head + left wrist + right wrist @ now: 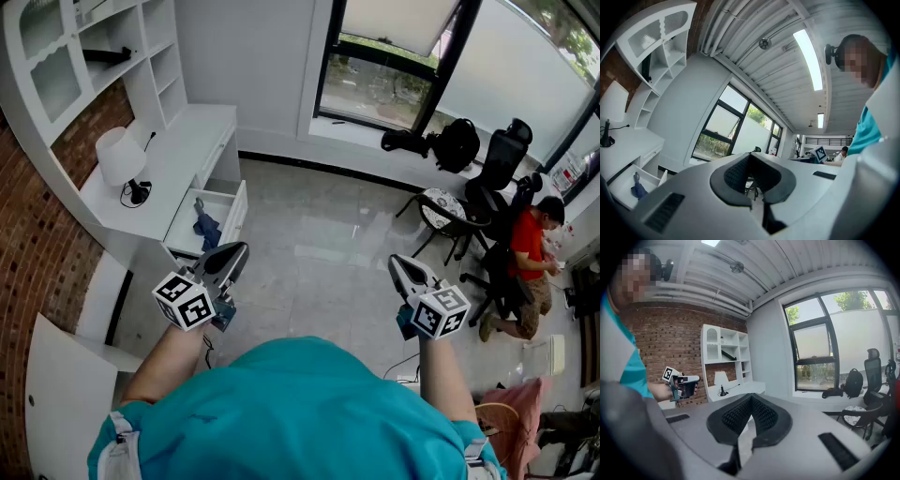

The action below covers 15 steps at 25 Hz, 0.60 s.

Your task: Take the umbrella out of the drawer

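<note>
The white desk's drawer (234,214) stands pulled out at the left, and a blue folded umbrella (206,227) lies inside it. My left gripper (240,250) hovers level just in front of the drawer, apart from it, jaws shut and empty. My right gripper (395,262) hangs over the floor further right, also shut on nothing. The left gripper view catches the drawer (618,187) with the umbrella (638,188) at its lower left, beyond the closed left gripper (750,157). The right gripper (751,399) shows its pads meeting, with the left gripper (686,380) at the left.
A white lamp (120,155) and a cable sit on the desk top under white shelves (103,56) on a brick wall. A white chair (56,394) is at lower left. Office chairs (497,178), a backpack (457,142) and a seated person in red (530,248) are on the right.
</note>
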Each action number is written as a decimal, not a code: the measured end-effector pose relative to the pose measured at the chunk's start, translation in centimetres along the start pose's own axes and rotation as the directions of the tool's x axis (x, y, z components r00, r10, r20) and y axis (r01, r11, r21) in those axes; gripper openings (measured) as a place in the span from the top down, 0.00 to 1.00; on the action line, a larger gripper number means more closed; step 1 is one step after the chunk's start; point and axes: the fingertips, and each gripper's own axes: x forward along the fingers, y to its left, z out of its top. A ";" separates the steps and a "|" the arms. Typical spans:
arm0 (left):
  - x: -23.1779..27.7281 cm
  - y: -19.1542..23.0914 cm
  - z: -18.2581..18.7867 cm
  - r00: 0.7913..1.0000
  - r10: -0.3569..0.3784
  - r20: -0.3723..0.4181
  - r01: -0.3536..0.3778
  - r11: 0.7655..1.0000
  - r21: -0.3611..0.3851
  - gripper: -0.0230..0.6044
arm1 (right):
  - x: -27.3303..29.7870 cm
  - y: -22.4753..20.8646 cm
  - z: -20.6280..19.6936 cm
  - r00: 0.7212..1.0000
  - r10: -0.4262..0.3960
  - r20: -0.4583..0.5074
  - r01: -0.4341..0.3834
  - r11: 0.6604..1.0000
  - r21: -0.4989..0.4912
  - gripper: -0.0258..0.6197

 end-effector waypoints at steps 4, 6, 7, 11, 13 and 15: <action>0.0 0.1 -0.1 1.000 0.003 -0.001 -0.003 1.000 0.004 0.94 | 0.0 0.0 0.0 1.000 0.002 0.003 -0.002 1.000 0.000 0.93; 0.0 0.1 -0.1 1.000 0.003 0.001 -0.003 1.000 0.005 0.94 | 0.1 0.0 0.0 1.000 0.003 0.004 -0.003 1.000 -0.003 0.93; 0.0 0.1 0.0 1.000 0.003 0.001 -0.003 1.000 0.005 0.94 | 0.1 0.0 0.0 1.000 0.004 0.004 -0.004 1.000 -0.003 0.93; 0.0 0.0 0.1 1.000 0.004 0.002 -0.004 1.000 0.006 0.94 | 0.1 -0.1 0.1 1.000 0.008 0.004 -0.008 1.000 -0.002 0.93; 0.0 -0.2 0.1 1.000 0.006 0.003 -0.006 1.000 0.005 0.94 | 0.1 -0.2 0.2 1.000 0.010 0.004 -0.010 1.000 -0.003 0.93; 0.1 -0.3 0.1 1.000 0.007 0.004 -0.007 1.000 0.006 0.94 | 0.0 -0.2 0.2 1.000 0.014 0.005 -0.014 1.000 -0.006 0.93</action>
